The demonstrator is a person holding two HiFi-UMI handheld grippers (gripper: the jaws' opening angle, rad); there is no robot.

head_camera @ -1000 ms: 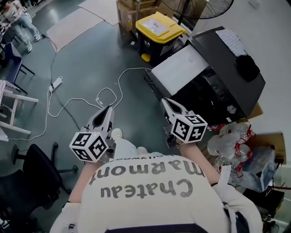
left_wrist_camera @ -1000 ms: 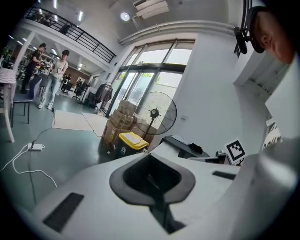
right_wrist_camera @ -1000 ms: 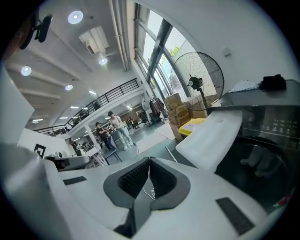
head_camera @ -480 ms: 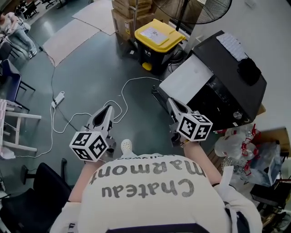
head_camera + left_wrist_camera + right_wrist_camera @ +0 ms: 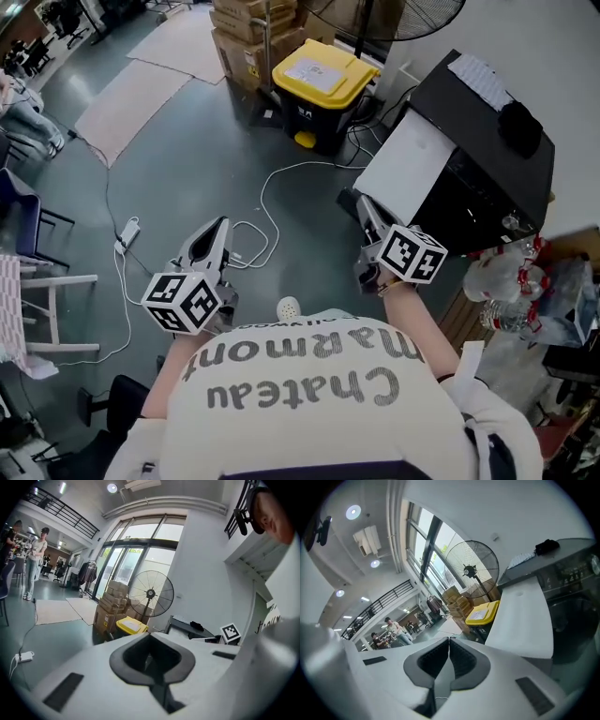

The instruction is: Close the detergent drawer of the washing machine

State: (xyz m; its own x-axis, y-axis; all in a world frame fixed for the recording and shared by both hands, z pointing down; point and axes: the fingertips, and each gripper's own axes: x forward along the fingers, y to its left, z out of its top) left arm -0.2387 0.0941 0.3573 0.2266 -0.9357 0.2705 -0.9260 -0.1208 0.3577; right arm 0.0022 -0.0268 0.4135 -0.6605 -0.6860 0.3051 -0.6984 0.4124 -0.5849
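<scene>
Bare grey floor (image 5: 187,141) lies open ahead of the left gripper (image 5: 218,227), crossed only by a loose white cable (image 5: 263,194) and a power strip (image 5: 128,232). The right gripper (image 5: 365,208) has the black washing machine (image 5: 487,112) close in front and a heap of plastic bags (image 5: 520,281) on its right. A yellow-lidded bin (image 5: 323,67), cardboard boxes (image 5: 246,33) and a standing fan (image 5: 398,14) wall off the far side.

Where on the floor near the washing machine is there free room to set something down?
The bare floor between the mat, the yellow-lidded bin and the white cable is free. Beside the washing machine, toward the person's right, plastic bags crowd it.
</scene>
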